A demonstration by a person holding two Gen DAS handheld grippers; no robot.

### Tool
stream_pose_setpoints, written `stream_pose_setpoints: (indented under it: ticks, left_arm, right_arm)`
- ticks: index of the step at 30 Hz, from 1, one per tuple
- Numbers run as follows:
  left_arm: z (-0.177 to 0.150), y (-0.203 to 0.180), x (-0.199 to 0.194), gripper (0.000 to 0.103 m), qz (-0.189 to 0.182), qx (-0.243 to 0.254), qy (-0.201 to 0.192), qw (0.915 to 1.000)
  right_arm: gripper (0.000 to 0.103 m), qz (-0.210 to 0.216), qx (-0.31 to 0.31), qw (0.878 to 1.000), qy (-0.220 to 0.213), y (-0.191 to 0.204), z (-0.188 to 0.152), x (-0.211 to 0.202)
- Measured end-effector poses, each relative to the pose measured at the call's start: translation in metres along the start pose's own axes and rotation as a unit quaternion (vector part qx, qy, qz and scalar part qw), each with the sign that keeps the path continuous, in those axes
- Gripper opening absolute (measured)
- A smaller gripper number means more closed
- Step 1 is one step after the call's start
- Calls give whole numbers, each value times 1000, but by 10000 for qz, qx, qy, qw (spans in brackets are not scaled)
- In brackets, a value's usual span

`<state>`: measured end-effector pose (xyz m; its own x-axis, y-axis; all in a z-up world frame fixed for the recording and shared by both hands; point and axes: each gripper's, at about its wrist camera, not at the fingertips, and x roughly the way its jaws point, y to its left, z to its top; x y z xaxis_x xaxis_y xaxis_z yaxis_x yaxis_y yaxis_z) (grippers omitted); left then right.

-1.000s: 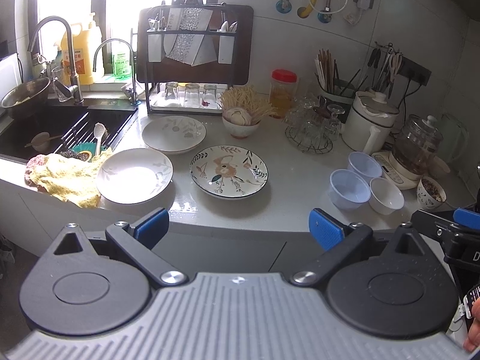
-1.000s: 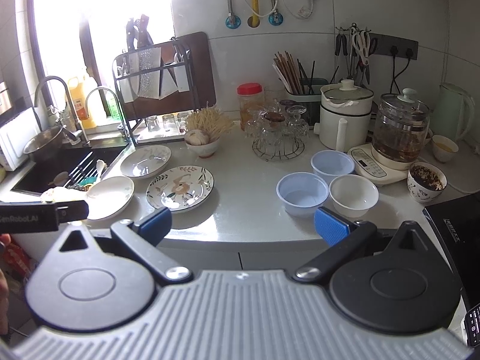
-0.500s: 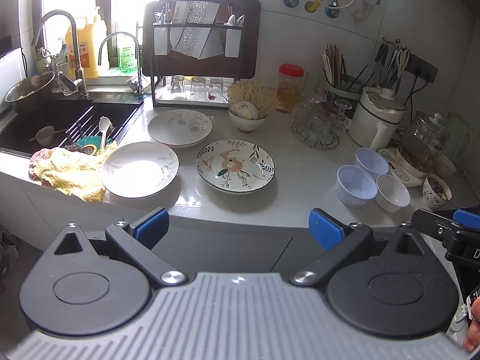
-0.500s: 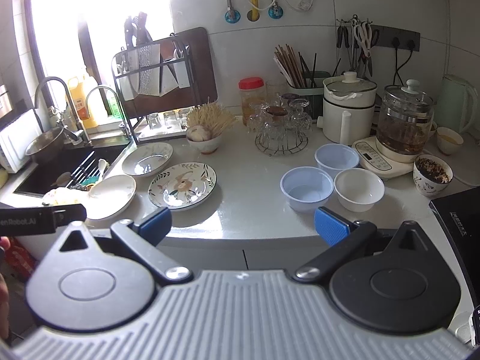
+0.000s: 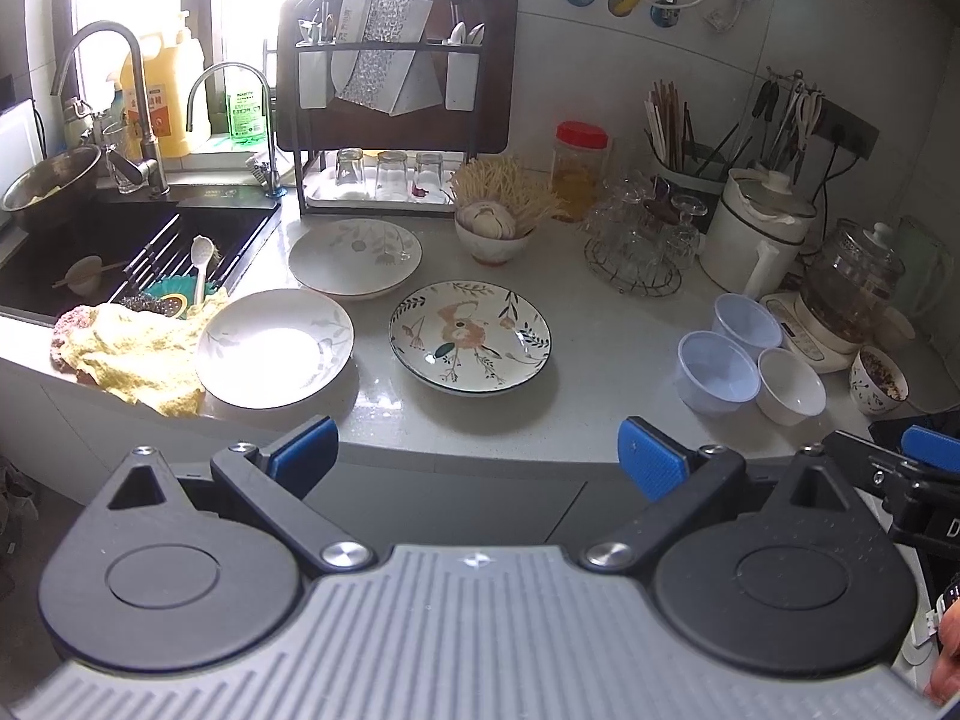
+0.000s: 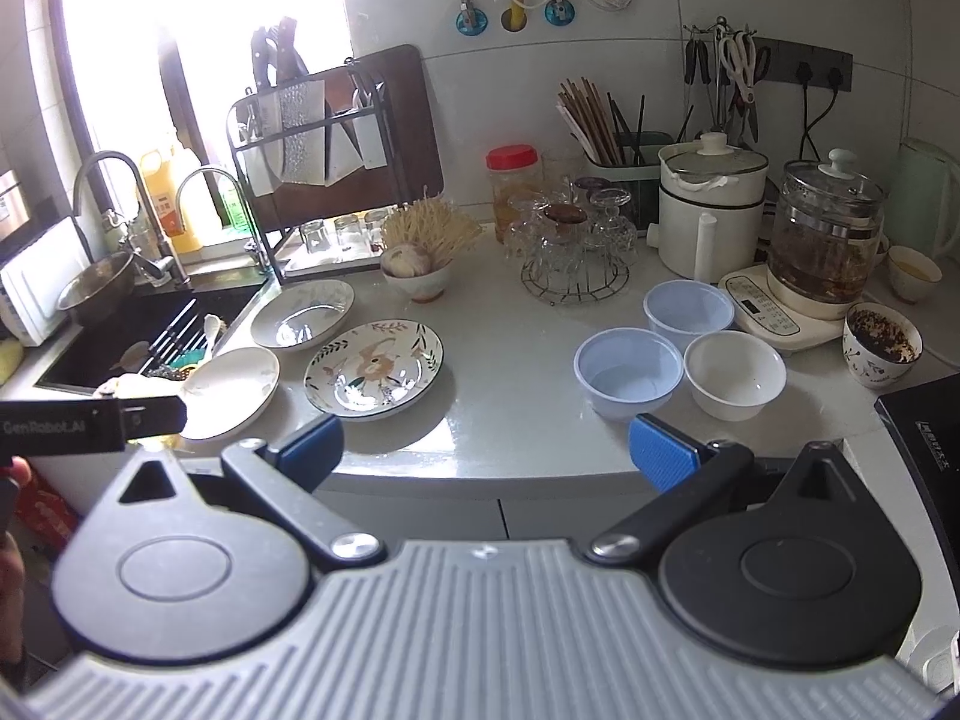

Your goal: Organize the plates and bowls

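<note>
**Both grippers wide apart in front of the counter, plates and bowls not touched**

The left gripper [image 5: 477, 450] is held in front of the counter edge with its blue-padded fingers spread wide, and nothing is between them. The right gripper [image 6: 486, 450] is in the same state: fingers far apart, holding nothing.

On the pale grey stone countertop [image 5: 600, 372] three plates lie near the sink. The white round plate with faint grey leaves [image 5: 275, 348] is nearest to the front edge, and its left rim touches the crumpled yellow cloth [image 5: 132, 354]. Behind it lies the second white plate with a pale flower pattern [image 5: 355, 256], just in front of the black dish rack [image 5: 384, 138]. To the right of these two is the round plate with an orange flower and dark leaves [image 5: 470, 335], apart from both.

Well apart on the right side, three bowls stand close together: two pale blue plastic bowls [image 6: 628, 371] [image 6: 688, 312] and one white ceramic bowl [image 6: 734, 373]. They are just beside the glass kettle on its cream-coloured base [image 6: 825, 252].
</note>
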<state>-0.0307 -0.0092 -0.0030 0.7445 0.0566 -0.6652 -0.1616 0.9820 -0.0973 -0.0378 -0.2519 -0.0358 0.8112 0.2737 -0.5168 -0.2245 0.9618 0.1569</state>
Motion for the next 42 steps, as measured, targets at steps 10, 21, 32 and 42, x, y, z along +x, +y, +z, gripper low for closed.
stream_pose_setpoints:
  ticks: [10, 21, 32, 42]
  left_arm:
    - [21, 10, 19, 101, -187, 145, 4, 9997]
    - [63, 50, 62, 101, -317, 636, 211, 9972]
    - [104, 86, 102, 101, -652, 767, 308, 9944]
    - [143, 137, 137, 101, -926, 811, 402, 9916]
  right_arm:
    - [103, -223, 75, 9997, -117, 11, 8, 10]
    - [103, -350, 428, 9981, -282, 54, 28, 48]
    - [103, -202, 550, 9979, -277, 97, 55, 81]
    - [103, -226, 863, 9959, -146, 139, 76, 123]
